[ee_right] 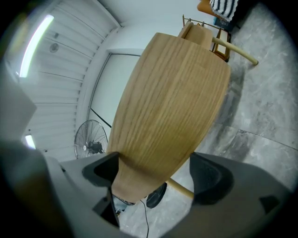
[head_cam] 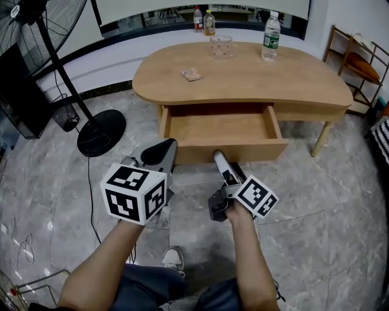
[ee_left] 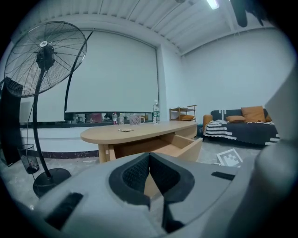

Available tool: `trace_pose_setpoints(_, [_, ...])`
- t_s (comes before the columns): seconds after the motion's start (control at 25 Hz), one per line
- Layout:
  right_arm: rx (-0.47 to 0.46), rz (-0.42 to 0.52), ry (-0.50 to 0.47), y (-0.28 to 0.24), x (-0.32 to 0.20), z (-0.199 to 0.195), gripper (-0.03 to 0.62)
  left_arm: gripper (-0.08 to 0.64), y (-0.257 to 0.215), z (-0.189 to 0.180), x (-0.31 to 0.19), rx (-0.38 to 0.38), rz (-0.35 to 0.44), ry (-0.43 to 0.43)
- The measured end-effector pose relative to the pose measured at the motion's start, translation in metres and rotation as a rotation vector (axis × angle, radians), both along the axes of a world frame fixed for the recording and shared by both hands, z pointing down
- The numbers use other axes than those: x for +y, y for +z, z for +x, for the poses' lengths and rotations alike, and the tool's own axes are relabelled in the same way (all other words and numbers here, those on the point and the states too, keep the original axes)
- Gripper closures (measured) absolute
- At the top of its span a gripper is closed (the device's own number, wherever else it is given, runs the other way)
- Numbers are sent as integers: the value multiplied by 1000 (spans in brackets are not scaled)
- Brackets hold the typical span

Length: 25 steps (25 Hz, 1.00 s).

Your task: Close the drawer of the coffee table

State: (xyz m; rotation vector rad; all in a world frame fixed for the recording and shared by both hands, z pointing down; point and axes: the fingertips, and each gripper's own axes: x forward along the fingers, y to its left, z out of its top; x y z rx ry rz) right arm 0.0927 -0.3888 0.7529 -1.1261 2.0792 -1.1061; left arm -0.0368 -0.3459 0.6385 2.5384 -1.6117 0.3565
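Three bottles are in view, one on the surface. One glass cup, one packet, one drawer, one standing fan.

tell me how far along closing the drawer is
Done: nothing yet; the drawer is pulled well out from under the coffee table. In hand: the right tongs, open, sit at its front panel. Left: push it all the way in.
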Motion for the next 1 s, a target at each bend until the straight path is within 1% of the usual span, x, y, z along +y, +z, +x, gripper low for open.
trace_pose_setpoints(0.2, [-4, -29, 29, -8, -1, 1, 132, 558, -3, 7, -6, -6, 16, 13])
trace_pose_setpoints(0.32, [-16, -58, 60, -15, -3, 1, 137, 558, -6, 8, -10, 18, 22, 10])
trace_pose_setpoints(0.56, [-23, -84, 51, -13, -2, -1, 138, 558, -10, 5, -14, 76, 18, -13])
trace_pose_setpoints(0.76, [-29, -85, 52, -14, -13, -1, 138, 558, -14, 5, -19, 98, 29, -10])
trace_pose_setpoints(1.0, [-55, -94, 54, -12, -39, -4, 139, 558, -6, 8, -35, 77, 25, 8])
